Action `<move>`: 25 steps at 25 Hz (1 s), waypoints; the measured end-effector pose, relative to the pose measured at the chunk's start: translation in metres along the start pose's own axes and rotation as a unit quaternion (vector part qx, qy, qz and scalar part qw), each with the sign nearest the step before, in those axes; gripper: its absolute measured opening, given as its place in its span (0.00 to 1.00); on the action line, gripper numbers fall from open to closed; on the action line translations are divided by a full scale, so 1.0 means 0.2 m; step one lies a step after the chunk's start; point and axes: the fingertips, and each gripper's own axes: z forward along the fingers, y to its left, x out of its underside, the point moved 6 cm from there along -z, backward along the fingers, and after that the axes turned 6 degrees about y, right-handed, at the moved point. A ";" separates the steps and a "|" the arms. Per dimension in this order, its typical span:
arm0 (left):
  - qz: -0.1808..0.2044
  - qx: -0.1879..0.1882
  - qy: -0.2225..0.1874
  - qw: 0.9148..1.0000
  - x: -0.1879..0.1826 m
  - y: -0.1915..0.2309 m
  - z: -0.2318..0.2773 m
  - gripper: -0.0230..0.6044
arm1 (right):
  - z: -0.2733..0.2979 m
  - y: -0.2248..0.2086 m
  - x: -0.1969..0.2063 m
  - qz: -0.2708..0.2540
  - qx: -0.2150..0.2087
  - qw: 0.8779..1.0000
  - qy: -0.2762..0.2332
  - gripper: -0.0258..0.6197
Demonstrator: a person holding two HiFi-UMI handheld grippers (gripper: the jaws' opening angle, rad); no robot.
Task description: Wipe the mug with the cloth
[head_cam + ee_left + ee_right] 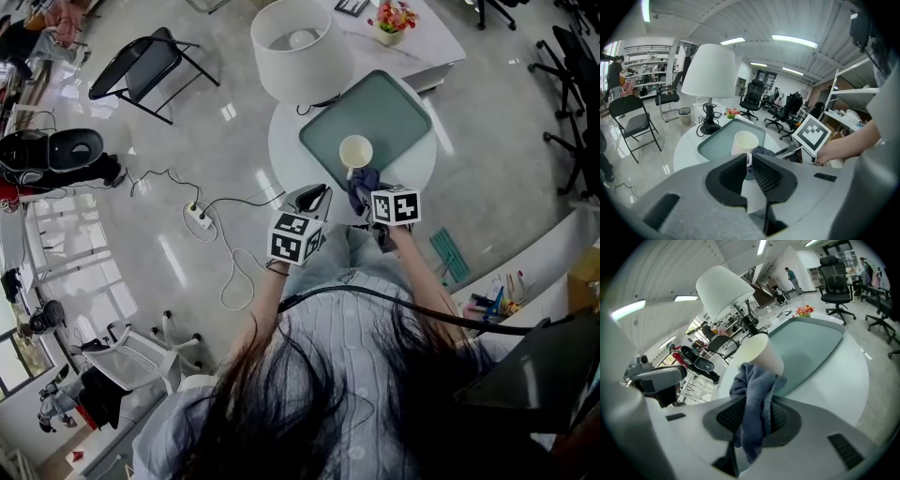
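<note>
Nearest, at the bottom middle of the right gripper view, the right gripper has its jaws clamped on a blue-grey cloth. The cloth hangs in a bunch above and below the pads. Its upper fold sits right at the near side of the cream mug, and it looks to be touching, though I cannot be sure. The left gripper has its jaws fully together on nothing, with the mug's handle showing just beyond its tips. The mug stands upright at the near edge of a green tray on a round white table, and a white lamp stands further back at the upper left.

I judge the step to be bringing the cloth onto the mug, so wiping is just about to begin. The next move calls for pressing the cloth against the wall and rubbing round it. The mug is light and could slide (the free gripper might steady the handle).
</note>
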 end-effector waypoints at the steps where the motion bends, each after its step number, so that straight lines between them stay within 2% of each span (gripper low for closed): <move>1: 0.005 0.004 0.004 1.000 -0.01 0.00 0.02 0.07 | 0.00 -0.01 0.00 0.003 0.004 1.000 0.001 0.18; 7: 0.025 0.028 0.027 0.999 -0.04 -0.04 0.12 0.07 | -0.02 -0.05 0.00 0.009 0.023 1.000 0.017 0.18; 11: 0.036 0.031 0.057 0.997 -0.03 -0.05 0.24 0.08 | -0.01 -0.08 -0.01 0.008 0.029 0.999 0.026 0.18; 12: 0.043 0.029 0.066 0.996 -0.02 -0.05 0.27 0.10 | -0.01 -0.08 -0.01 0.009 0.029 0.999 0.028 0.18; 14: 0.051 0.034 0.083 0.995 -0.01 -0.04 0.32 0.22 | -0.02 -0.09 -0.02 0.009 0.030 0.999 0.031 0.18; 16: 0.050 0.043 0.095 0.993 -0.01 -0.04 0.37 0.24 | -0.03 -0.10 -0.03 0.006 0.032 0.999 0.033 0.18; 25: 0.030 0.056 0.118 0.991 -0.02 -0.04 0.47 0.24 | -0.07 -0.13 -0.03 0.004 0.048 0.998 0.044 0.18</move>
